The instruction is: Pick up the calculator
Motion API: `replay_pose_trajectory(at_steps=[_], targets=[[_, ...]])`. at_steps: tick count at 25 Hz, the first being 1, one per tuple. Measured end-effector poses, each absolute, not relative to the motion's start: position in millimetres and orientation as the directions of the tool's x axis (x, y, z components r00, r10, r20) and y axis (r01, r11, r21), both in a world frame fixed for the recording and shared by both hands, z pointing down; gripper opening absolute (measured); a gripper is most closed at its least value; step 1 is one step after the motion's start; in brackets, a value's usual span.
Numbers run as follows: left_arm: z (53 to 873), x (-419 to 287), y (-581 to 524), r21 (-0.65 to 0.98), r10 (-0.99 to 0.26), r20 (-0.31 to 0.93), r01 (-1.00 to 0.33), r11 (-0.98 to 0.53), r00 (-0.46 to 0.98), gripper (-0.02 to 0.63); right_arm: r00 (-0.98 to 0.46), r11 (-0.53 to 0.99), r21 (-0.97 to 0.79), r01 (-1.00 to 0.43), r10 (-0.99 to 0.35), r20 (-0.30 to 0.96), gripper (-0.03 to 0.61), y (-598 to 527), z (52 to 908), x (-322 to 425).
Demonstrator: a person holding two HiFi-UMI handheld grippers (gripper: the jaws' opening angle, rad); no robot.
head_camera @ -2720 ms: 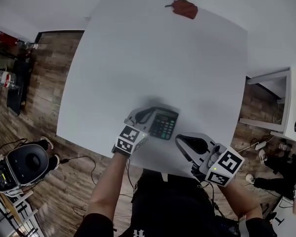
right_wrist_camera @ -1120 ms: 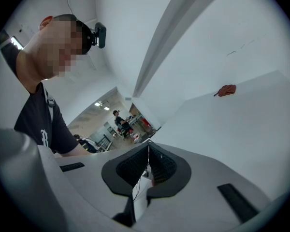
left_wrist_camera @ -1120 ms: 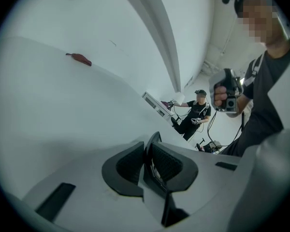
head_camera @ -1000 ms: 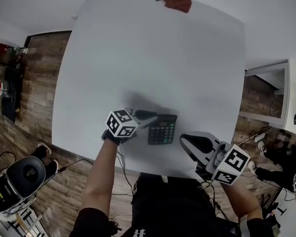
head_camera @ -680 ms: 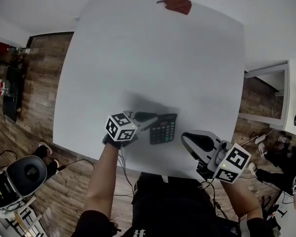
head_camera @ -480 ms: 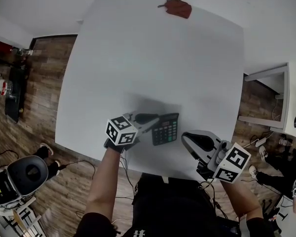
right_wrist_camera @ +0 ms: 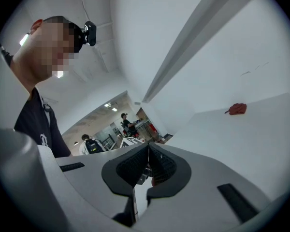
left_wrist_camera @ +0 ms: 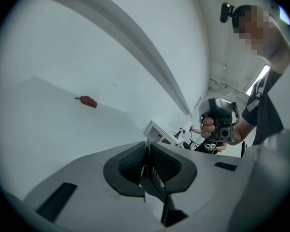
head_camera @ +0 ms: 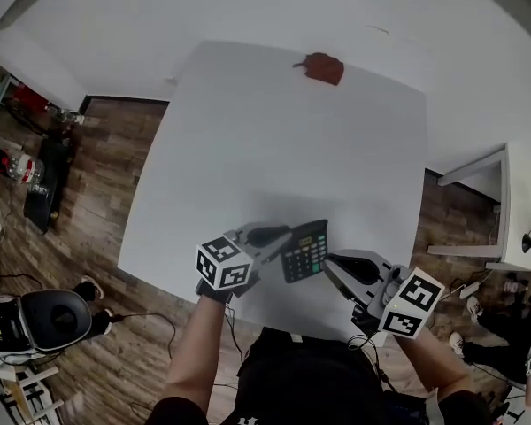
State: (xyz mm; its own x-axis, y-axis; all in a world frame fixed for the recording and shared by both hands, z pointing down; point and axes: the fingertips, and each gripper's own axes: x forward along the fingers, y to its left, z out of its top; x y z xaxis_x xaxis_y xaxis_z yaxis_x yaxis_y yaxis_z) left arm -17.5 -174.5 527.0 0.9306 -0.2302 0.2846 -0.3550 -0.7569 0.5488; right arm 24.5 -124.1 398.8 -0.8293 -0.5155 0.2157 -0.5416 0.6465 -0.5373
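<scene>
— Lifted since a second ago: the calculator point(head_camera: 304, 250) is off the white table point(head_camera: 248, 131), tilted above its near edge.
— Who's holding it?
— The left gripper point(left_wrist_camera: 148, 148), jaws narrow, clamped on its side edge. The right gripper point(right_wrist_camera: 148, 151), jaws together and empty, hovers over that same edge.
— Any room?
— Open tabletop runs to a small red cloth point(head_camera: 320, 67) by the far edge.

Nothing legible anywhere. Key markings on the calculator point(head_camera: 304, 250) too small to read; white print on the shirt point(right_wrist_camera: 34, 124) too blurred; on the marker cube point(head_camera: 223, 266) only black-and-white squares, no letters.
</scene>
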Motion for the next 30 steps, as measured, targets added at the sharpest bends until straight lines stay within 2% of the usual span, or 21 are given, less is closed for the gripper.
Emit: replay_pose_trajectory(at_steps=[5, 12, 30], targets=[[470.2, -26.6, -173.5, 0.499, -0.307, 0.240, -0.388, -0.775, 0.921, 0.037, -0.828, 0.685, -0.481, -0.547, -0.527, 0.192, 0.012, -113.9, 356.6, 27.2], [416.5, -29.9, -147.2, 0.475, -0.324, 0.177, -0.369, -0.799, 0.929, 0.037, -0.830, 0.737, -0.394, -0.549, -0.537, 0.152, 0.012, -84.1, 315.3, 30.9], [390.2, -40.1, -126.8, 0.452, -0.383, 0.145, -0.406, -0.794, 0.912, 0.037, -0.865, 0.796, -0.347, -0.496, -0.487, 0.119, 0.011, -60.7, 297.8, 24.8]])
